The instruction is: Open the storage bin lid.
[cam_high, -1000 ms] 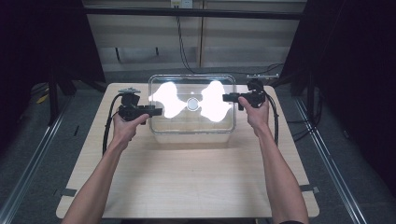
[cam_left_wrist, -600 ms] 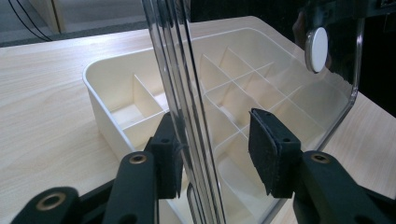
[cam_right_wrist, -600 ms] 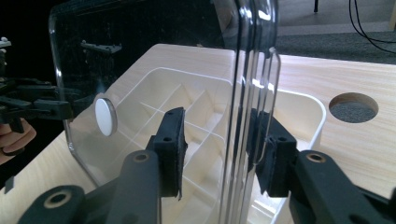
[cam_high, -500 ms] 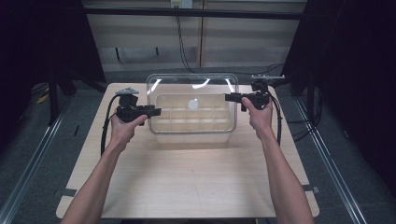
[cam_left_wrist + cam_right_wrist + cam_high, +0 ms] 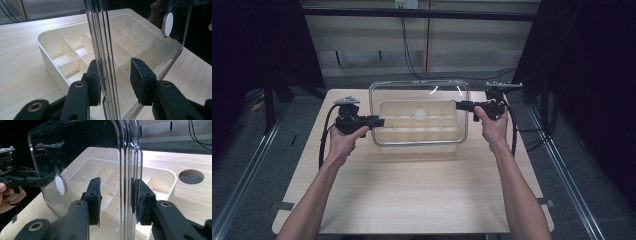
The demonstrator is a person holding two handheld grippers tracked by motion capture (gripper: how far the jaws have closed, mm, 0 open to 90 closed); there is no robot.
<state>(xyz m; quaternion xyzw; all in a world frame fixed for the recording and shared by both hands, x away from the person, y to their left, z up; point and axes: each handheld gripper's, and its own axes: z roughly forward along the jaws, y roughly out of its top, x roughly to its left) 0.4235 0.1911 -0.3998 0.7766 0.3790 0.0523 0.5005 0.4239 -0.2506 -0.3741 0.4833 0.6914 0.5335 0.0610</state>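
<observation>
A clear plastic lid (image 5: 384, 100) with a white round knob (image 5: 419, 114) stands almost upright over a cream box (image 5: 419, 134) divided into several compartments. My left gripper (image 5: 379, 120) is shut on the lid's left edge, and my right gripper (image 5: 458, 105) on its right edge. In the left gripper view the jaws (image 5: 115, 77) straddle the lid's rim (image 5: 100, 37), with the box (image 5: 57, 45) behind. In the right gripper view the jaws (image 5: 116, 195) hold the lid (image 5: 82, 150) the same way, above the box (image 5: 160, 177); the knob (image 5: 61, 185) shows through it.
The box rests on a light wooden table (image 5: 412, 190) with bare board in front of it. A round hole (image 5: 191, 176) is cut in the tabletop near the box's right end. Dark floor and frame rails surround the table.
The lid has been lifted off the box and tipped up from lying flat to nearly upright. Both hands rose slightly; the glare on it is gone.
</observation>
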